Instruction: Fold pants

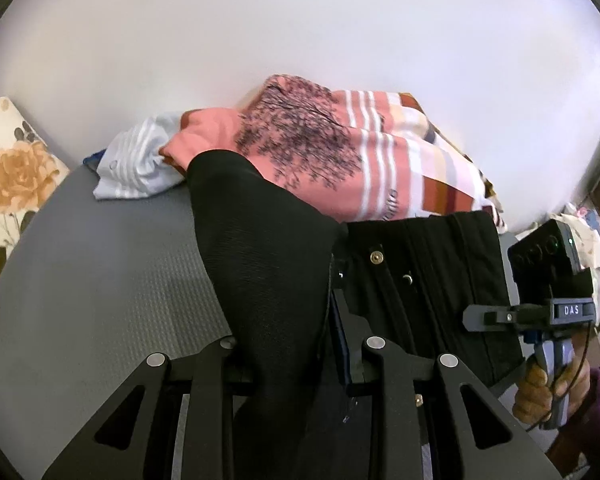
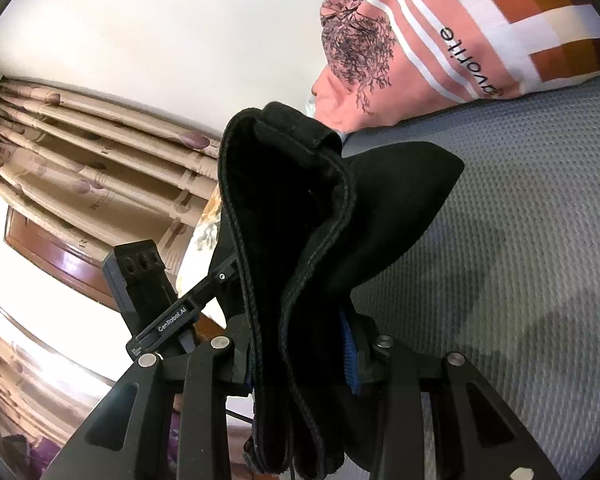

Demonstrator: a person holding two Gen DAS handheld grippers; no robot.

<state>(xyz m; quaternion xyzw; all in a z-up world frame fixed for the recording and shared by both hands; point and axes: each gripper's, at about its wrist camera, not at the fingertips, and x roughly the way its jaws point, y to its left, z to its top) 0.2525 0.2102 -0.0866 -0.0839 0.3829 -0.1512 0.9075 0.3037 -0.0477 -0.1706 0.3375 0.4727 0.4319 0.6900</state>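
Note:
The black pants [image 1: 268, 264] are held up over a grey textured mat [image 1: 100, 280]. My left gripper [image 1: 296, 364] is shut on a thick fold of the black fabric that rises between its fingers. The waistband part with metal snaps [image 1: 412, 268] hangs to the right. My right gripper [image 2: 300, 356] is shut on the bunched waistband edge of the pants [image 2: 292, 208], which stands up between its fingers. The right gripper also shows at the right edge of the left wrist view [image 1: 540, 312], and the left gripper at the left of the right wrist view [image 2: 160, 312].
A pink pillow with tree print and stripes [image 1: 332, 148] lies at the back of the mat, also in the right wrist view [image 2: 440, 36]. A white striped cloth [image 1: 136, 164] lies beside it. A floral cushion [image 1: 8, 176] is at left. Curtains [image 2: 80, 152] hang behind.

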